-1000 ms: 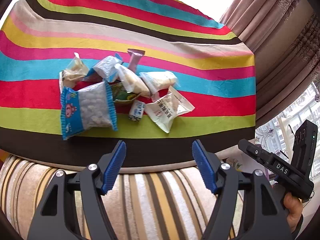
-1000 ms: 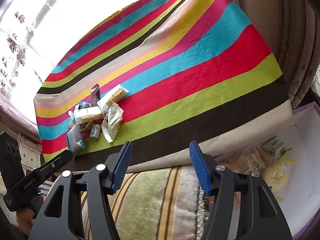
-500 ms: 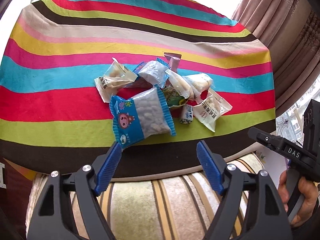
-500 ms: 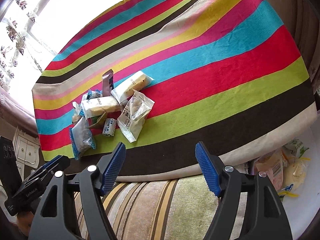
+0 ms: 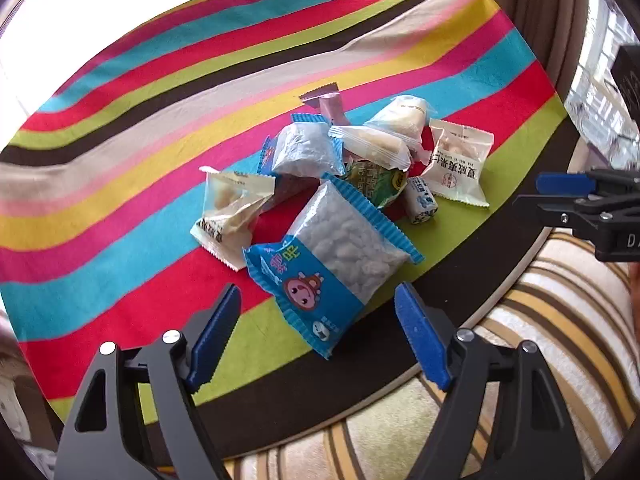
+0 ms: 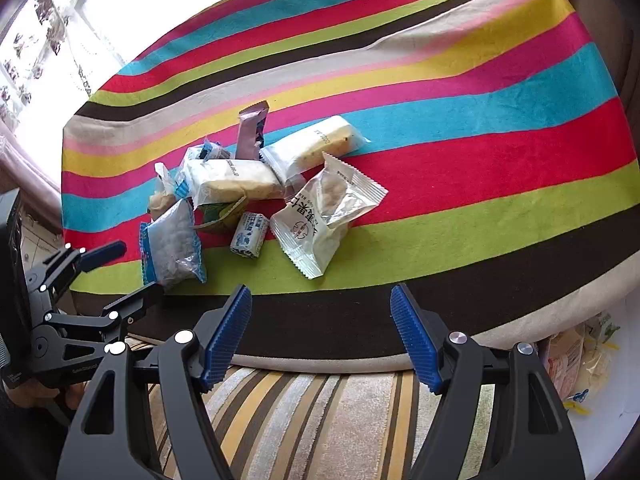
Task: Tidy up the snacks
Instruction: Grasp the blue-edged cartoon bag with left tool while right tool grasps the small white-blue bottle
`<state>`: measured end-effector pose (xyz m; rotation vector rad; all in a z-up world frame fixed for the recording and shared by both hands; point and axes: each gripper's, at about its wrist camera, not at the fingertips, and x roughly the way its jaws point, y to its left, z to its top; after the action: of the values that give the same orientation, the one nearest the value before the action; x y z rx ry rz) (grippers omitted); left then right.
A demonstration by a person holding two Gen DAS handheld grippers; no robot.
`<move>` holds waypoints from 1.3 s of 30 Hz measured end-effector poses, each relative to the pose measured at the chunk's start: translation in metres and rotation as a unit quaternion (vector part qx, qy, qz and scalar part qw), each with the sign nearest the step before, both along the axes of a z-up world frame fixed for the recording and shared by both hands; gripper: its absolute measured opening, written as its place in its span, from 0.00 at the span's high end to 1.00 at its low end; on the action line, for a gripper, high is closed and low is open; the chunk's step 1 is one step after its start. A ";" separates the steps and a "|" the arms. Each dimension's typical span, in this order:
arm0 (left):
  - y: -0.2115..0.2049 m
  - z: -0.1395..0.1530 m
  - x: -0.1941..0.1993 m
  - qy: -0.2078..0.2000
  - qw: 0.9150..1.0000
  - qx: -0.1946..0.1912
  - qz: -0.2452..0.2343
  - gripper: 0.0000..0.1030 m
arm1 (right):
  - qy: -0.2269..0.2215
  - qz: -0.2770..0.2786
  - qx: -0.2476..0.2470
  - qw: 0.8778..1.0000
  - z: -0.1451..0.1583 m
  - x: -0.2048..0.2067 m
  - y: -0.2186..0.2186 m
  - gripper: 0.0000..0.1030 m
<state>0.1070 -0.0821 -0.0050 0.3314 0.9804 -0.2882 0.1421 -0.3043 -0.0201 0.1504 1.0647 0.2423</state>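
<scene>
- Looking past our left hand-held gripper point(image 5: 316, 340), we see its jaws opening and empty, tilted down at the blue puffed-snack bag point(image 5: 332, 256) mid-frame.
- Our right hand-held gripper point(image 6: 320, 336) stands spread, holding nothing.
- The snack pile point(image 6: 248, 192) sits unsorted on the striped worktop point(image 6: 480, 148); the sorting is barely begun, we judge.
- A white box point(image 6: 624, 360), lower right, holds some packets.
</scene>
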 end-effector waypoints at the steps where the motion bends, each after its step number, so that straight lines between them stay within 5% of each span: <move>1: -0.001 -0.002 0.001 -0.002 1.000 0.007 -0.015 0.20 | -0.003 0.008 -0.007 1.000 0.000 0.000 0.005 0.31; 7: -0.006 -0.011 0.008 -0.009 0.996 0.034 -0.079 0.20 | -0.008 0.054 -0.025 0.998 -0.003 0.002 0.028 0.31; 19: 0.007 -0.013 0.025 -0.014 0.992 -0.013 -0.124 0.16 | -0.002 0.081 -0.048 0.996 -0.014 0.021 0.054 0.46; 25: 0.010 -0.013 0.024 -0.017 0.989 0.000 -0.146 0.12 | 0.003 0.093 -0.050 0.994 -0.020 0.035 0.067 0.52; 39: 0.017 -0.012 0.023 -0.029 0.991 -0.026 -0.127 0.10 | -0.003 0.075 -0.076 0.994 -0.020 0.049 0.065 0.52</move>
<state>0.1300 -0.0653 -0.0169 0.4156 0.8712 -0.5323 0.1912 -0.2390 -0.0404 -0.0672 1.0862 0.2969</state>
